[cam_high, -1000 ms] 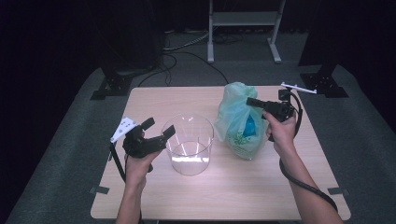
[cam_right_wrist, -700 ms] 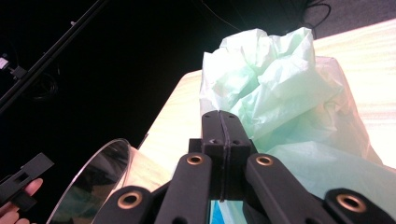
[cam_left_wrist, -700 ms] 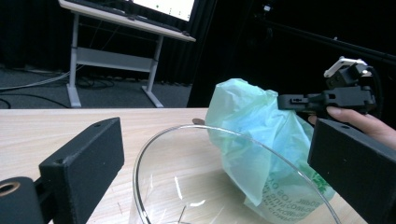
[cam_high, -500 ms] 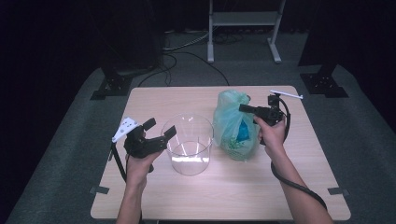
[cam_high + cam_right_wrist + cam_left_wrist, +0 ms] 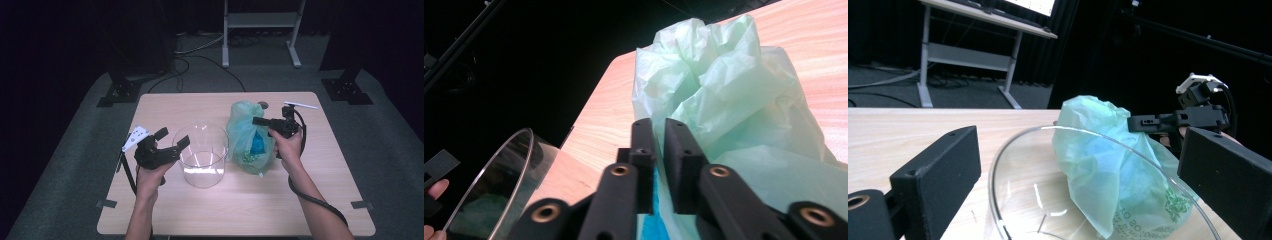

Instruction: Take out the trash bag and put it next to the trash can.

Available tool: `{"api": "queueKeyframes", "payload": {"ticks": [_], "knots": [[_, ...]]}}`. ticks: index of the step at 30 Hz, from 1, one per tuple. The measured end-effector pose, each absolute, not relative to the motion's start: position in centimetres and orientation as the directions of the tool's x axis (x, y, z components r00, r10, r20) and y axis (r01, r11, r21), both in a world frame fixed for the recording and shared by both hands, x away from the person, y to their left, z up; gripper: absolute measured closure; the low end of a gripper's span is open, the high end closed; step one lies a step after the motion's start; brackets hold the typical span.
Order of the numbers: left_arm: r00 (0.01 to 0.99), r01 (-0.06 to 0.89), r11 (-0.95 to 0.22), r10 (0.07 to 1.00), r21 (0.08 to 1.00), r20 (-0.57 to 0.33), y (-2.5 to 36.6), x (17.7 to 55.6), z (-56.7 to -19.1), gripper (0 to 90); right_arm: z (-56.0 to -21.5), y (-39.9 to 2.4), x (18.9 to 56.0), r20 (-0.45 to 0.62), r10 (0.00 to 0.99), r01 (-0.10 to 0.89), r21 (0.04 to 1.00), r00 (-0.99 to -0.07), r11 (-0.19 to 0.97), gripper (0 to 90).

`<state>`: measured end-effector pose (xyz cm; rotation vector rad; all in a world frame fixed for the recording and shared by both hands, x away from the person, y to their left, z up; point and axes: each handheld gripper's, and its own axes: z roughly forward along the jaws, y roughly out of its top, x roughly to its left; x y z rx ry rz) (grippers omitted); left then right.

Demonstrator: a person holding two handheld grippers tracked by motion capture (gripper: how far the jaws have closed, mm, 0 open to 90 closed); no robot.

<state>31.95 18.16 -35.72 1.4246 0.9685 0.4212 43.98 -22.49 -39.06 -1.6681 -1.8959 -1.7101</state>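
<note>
High view: left gripper (image 5: 169,141) jaws spread wide at the clear cup's (image 5: 201,155) 9 o'clock. Green bag (image 5: 248,137) sits at table (image 5: 210,107) center-right, 3 o'clock of cup.

Left gripper view: bag behind cup rim.

Right gripper view: right gripper (image 5: 658,125) jaws just opened slightly, narrow gap against bag top, not clamping.

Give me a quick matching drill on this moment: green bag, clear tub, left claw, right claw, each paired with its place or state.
Things:
1. green plastic bag
2. clear plastic tub
3. left claw
4. right claw

Places or states:
A. jaws wide apart, at the tub's left rim
B. jaws nearly together, against the bag's crumpled top
C. stands upright between the left claw and the bag
D. sits crumpled on the table to the right of the tub

Pairs: 1-D, 2-C, 3-A, 4-B
</note>
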Motion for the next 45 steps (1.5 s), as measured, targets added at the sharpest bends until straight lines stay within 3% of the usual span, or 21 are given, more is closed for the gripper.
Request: {"api": "queueKeyframes", "payload": {"ticks": [7, 13, 19, 45], "knots": [[0.566, 0.293, 0.159, 0.766, 0.943, -0.305, 18.2, 32.0, -35.8, 2.5, -38.9, -23.1, 43.7, 0.655, 0.626, 0.709, 0.67, -0.424, -0.22, 70.0], [0.567, 0.294, 0.158, 0.765, 0.943, -0.305, 18.2, 32.0, -35.8, 2.5, -38.1, -24.0, 43.2, 0.607, 0.663, 0.668, 0.713, -0.439, -0.211, 55.0], [0.567, 0.299, 0.158, 0.764, 0.941, -0.308, 18.1, 32.0, -35.9, 2.5, -37.5, -25.1, 42.6, 0.557, 0.702, 0.633, 0.75, -0.444, -0.195, 47.2], [0.556, 0.304, 0.164, 0.769, 0.939, -0.314, 18.3, 32.0, -36.0, 2.4, -37.1, -28.5, 39.4, 0.482, 0.715, 0.569, 0.81, -0.507, -0.142, 42.1]]}}
